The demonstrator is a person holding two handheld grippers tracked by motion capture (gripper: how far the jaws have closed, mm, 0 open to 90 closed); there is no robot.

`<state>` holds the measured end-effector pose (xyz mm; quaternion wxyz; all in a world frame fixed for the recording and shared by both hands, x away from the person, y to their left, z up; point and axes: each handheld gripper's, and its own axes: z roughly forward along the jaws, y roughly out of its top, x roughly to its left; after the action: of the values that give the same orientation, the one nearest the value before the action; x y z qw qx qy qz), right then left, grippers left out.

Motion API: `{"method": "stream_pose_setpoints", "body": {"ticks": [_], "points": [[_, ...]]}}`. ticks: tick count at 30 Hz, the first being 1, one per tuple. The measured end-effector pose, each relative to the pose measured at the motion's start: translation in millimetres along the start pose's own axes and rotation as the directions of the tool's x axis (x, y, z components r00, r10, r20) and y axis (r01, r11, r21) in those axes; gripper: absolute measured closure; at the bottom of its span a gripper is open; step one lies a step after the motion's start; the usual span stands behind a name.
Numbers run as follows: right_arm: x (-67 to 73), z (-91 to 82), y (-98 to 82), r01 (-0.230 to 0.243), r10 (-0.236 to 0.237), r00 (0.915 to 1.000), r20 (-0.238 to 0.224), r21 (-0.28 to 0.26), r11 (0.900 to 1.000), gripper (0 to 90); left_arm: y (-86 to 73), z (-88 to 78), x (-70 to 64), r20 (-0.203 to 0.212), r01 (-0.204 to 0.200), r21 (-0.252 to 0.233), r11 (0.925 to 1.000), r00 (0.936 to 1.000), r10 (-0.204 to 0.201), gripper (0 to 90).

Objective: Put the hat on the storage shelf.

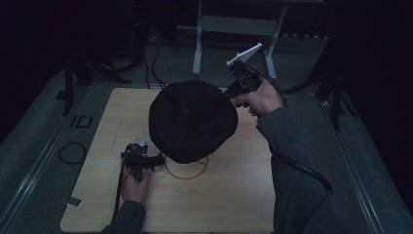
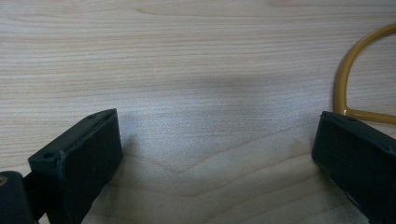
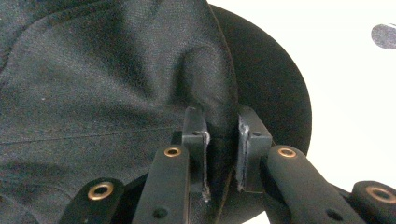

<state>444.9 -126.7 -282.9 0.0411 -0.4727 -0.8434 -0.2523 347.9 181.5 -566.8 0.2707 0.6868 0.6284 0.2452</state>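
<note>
A: From above, where is the cap (image 1: 192, 119)?

B: Lifted off the desk (image 1: 224, 195), hanging from the right tongs (image 1: 233, 95) at its far right edge. It covers the middle of the desk and hides part of a thin yellow-brown ring (image 1: 187, 174) lying flat below it.

A: And the view that rides on the right tongs?

B: It gives the grip itself. The two black jaws are clenched on a pinched fold of the cap (image 3: 107, 84); the cloth is a dark, fine weave with stitched seams, soft and creased, while the stiff rounded brim curves away behind the fold. The jaw arms have brass-coloured rivets.

A: What about the left tongs (image 1: 140, 158)?

B: From above they lie low on the desk at the cap's near left edge, held by the left hand (image 1: 135, 187). Their own view shows the jaws released, standing wide apart with bare desk (image 2: 196, 93) between them: pale wood with long wavy grain. At the right edge of that view lies the ring (image 2: 343, 84), a smooth, glossy yellow-brown tube bent in a curve that meets a straight bar, just beside the right jaw.
</note>
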Motion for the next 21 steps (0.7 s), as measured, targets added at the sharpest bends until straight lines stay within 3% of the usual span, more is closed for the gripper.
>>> {"method": "stream_pose_setpoints", "body": {"ticks": [6, 21], "points": [[-0.3, 7.0, 1.2, -0.009, 0.009, 0.9999, 0.007, 0.009, 1.0, 76.1, 0.0, 0.3, -0.4, 0.0, 0.007, -0.004, 1.0, 1.0, -0.007, 1.2], [7.2, 23.0, 3.2, 0.017, -0.018, 0.9993, 0.032, 0.034, 0.999, 75.8, 0.0, 0.3, -0.4, 0.0, 0.007, -0.004, 1.0, 1.0, -0.007, 1.2]]}}
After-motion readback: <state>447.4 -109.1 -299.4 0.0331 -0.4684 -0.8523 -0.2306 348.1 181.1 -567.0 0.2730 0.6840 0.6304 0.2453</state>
